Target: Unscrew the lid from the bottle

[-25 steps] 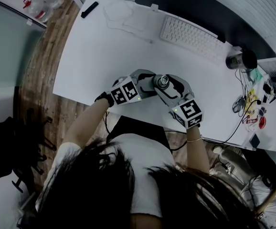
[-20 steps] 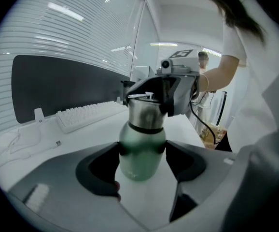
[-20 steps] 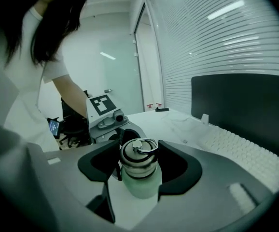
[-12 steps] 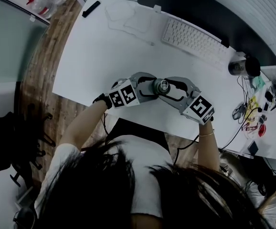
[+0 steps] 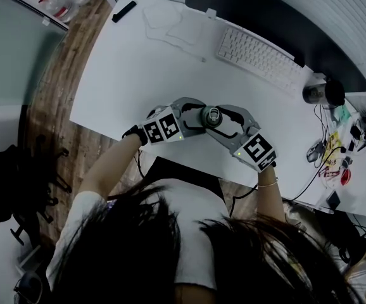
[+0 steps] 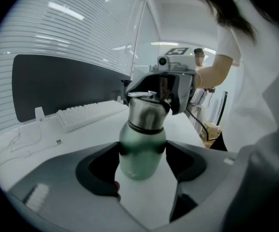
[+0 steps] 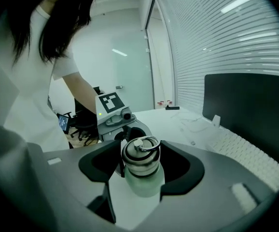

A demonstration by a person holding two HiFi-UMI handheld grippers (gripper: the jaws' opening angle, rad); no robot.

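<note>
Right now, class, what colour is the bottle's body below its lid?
Pale green bottle, silver lid; clearest in the left gripper view.

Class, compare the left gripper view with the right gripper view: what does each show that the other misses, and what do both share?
Only the left gripper view: the right gripper head-on, jaws just closing onto the round steel lid. Only the right gripper view: the marker cube on the left gripper, and a black bar at the desk's far end. Both: the green metal bottle, white keyboard, white desk.
</note>
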